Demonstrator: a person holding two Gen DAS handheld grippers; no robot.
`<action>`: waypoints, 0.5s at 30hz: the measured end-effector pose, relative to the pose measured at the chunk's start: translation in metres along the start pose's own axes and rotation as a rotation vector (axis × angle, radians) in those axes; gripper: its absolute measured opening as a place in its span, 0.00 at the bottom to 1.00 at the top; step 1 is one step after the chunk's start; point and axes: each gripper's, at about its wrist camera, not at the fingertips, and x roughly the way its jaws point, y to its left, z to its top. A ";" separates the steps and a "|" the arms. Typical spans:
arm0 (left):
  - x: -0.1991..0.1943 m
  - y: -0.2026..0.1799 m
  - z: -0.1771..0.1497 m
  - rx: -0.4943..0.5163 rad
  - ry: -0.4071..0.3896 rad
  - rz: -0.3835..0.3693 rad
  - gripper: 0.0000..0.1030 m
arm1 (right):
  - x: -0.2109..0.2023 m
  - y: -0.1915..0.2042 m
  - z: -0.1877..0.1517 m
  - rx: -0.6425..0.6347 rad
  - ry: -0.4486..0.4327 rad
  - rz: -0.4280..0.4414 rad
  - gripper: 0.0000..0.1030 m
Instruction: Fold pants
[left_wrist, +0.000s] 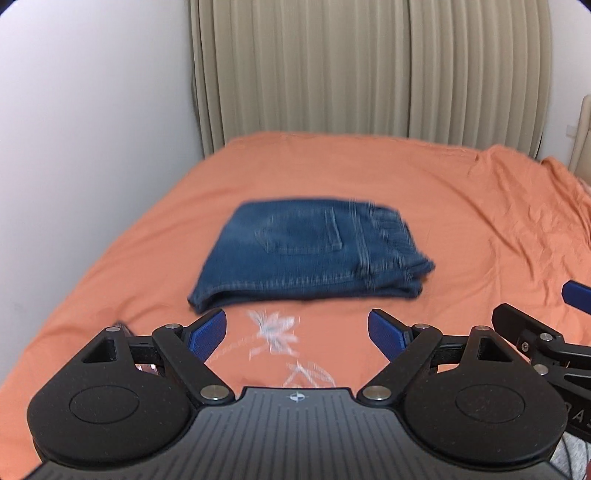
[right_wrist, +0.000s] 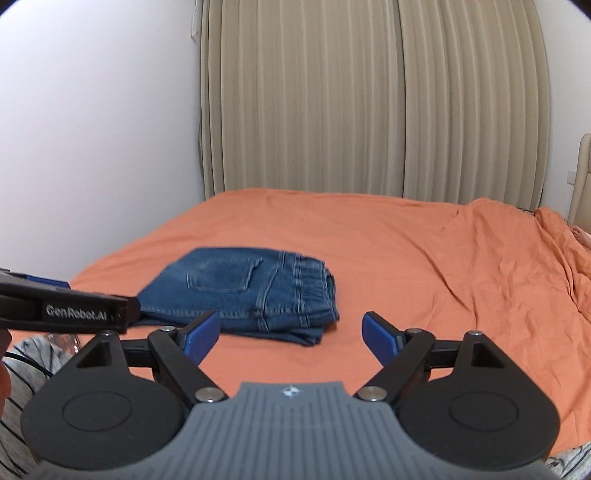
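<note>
A pair of blue denim pants (left_wrist: 310, 253) lies folded into a compact stack on the orange bedsheet (left_wrist: 424, 177), back pocket up and waistband to the right. It also shows in the right wrist view (right_wrist: 251, 291). My left gripper (left_wrist: 297, 332) is open and empty, held just short of the stack's near edge. My right gripper (right_wrist: 290, 334) is open and empty, near the stack's right front corner. The right gripper's side shows at the left wrist view's right edge (left_wrist: 546, 332); the left gripper's side shows at the right wrist view's left edge (right_wrist: 70, 310).
Beige curtains (left_wrist: 369, 74) hang behind the bed and a white wall (left_wrist: 92, 110) borders its left side. The sheet is wrinkled toward the right (right_wrist: 517, 266). A bare foot (right_wrist: 581, 233) rests at the far right. A padded headboard (right_wrist: 580, 177) stands beyond it.
</note>
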 end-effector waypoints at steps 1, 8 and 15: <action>0.003 0.000 -0.002 -0.004 0.010 0.003 0.97 | 0.004 0.002 -0.003 -0.012 0.015 -0.005 0.78; 0.004 0.004 -0.009 -0.015 0.029 0.002 0.97 | 0.026 0.004 -0.016 -0.022 0.076 0.006 0.78; 0.004 0.003 -0.008 -0.009 0.024 0.010 0.97 | 0.023 0.003 -0.006 -0.004 0.054 0.015 0.78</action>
